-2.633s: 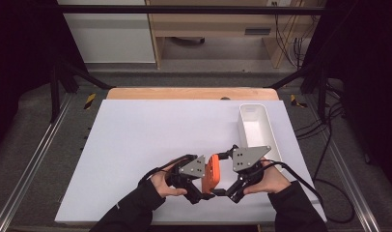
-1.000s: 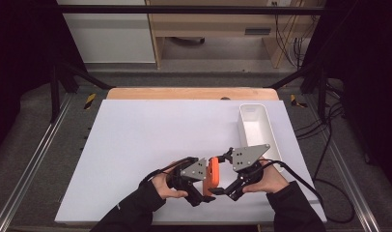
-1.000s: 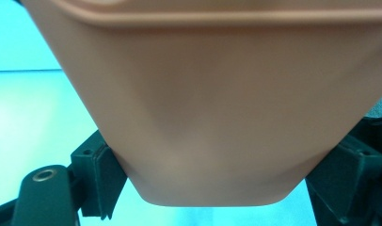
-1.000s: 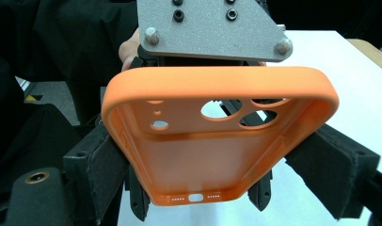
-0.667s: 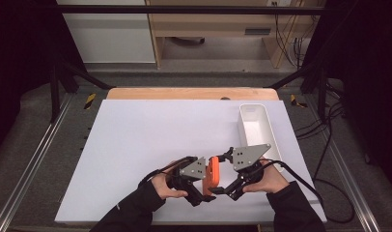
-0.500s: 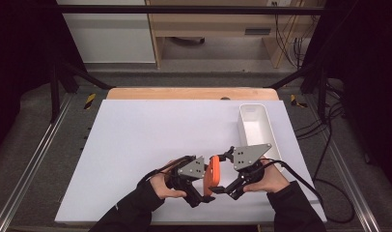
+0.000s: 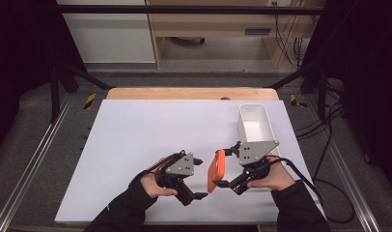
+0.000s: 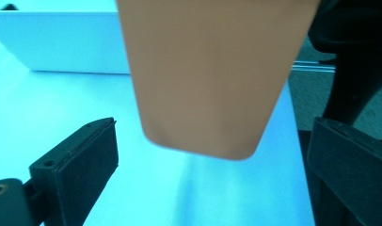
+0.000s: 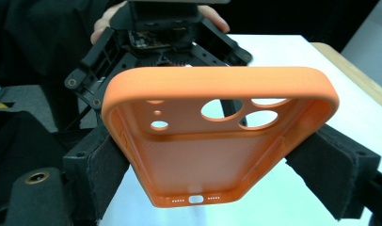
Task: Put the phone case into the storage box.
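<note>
We see the right tongs (image 7: pixel 224 169) clamped on an orange phone case (image 7: pixel 216 170), one pad on each long edge, holding it clear of the white counter (image 7: pixel 136 135). In the right gripper view the case (image 9: pixel 212 141) lies between the two black pads with its hollow inner side facing the camera, its camera cut-outs at the far end and its port holes at the near end.

The left tongs (image 7: pixel 198 178) stand wide apart, and their jaws have just been opening; nothing is pressed between them. In the left gripper view the smooth back of the case (image 8: pixel 212 75) hangs just ahead of the spread pads, between their lines but not touched by either.

So the case sits between the two tongs, gripped on the right side and free on the left. A white bin (image 7: pixel 254 126) stands on the counter just beyond the right tongs.
</note>
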Tool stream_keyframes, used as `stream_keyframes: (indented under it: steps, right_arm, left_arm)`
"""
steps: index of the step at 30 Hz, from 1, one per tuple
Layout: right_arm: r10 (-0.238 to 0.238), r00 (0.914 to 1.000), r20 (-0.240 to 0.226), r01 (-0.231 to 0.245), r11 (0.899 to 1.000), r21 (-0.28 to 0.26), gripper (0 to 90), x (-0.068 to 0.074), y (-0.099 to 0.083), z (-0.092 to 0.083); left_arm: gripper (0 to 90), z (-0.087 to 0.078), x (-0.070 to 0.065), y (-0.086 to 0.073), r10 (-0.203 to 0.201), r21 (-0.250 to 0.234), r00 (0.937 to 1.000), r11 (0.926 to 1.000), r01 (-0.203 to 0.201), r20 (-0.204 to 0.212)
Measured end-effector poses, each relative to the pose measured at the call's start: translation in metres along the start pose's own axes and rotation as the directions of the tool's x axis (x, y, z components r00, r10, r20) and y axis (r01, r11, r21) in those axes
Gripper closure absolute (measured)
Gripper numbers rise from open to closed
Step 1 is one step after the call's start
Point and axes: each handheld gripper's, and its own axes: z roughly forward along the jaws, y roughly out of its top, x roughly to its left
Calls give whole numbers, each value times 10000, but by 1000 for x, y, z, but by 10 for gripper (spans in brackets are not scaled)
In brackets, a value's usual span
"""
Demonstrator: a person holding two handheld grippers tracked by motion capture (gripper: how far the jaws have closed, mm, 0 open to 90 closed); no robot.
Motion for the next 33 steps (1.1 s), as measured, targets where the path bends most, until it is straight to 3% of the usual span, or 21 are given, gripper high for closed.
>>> stream_keyframes:
  steps: [5, 10, 12, 18, 24, 33]
  right_arm:
    - [149, 9989, 438, -145, 9999, -89, 159, -4, 0, -7]
    - [345, 9958, 852, -334, 9993, -148, 159, -8, 0, -15]
    - [442, 9944, 959, -431, 9990, -131, 158, -9, 0, -17]
    - [635, 9894, 1305, -624, 9980, -123, 158, -10, 1, -23]
    - [882, 9811, 1721, -839, 9960, -322, 158, -13, 4, -30]
    - [1487, 9545, 2587, -1316, 9879, -823, 159, -20, 8, -41]
  left_arm:
    - [18, -10, 4, -4, -337, -55, 9979, 9994, 335, -554]
    - [6, -19, 9, -10, -856, -343, 9905, 9960, 824, -1075]
    - [5, -27, 13, -17, -1201, -494, 9816, 9923, 1140, -1483]
    - [6, -43, 20, -34, -1737, -772, 9640, 9839, 1611, -2011]
    - [6, -61, 28, -52, -2405, -1148, 9342, 9694, 2172, -2635]
    - [6, -80, 35, -76, -3203, -1681, 8842, 9458, 2780, -3400]
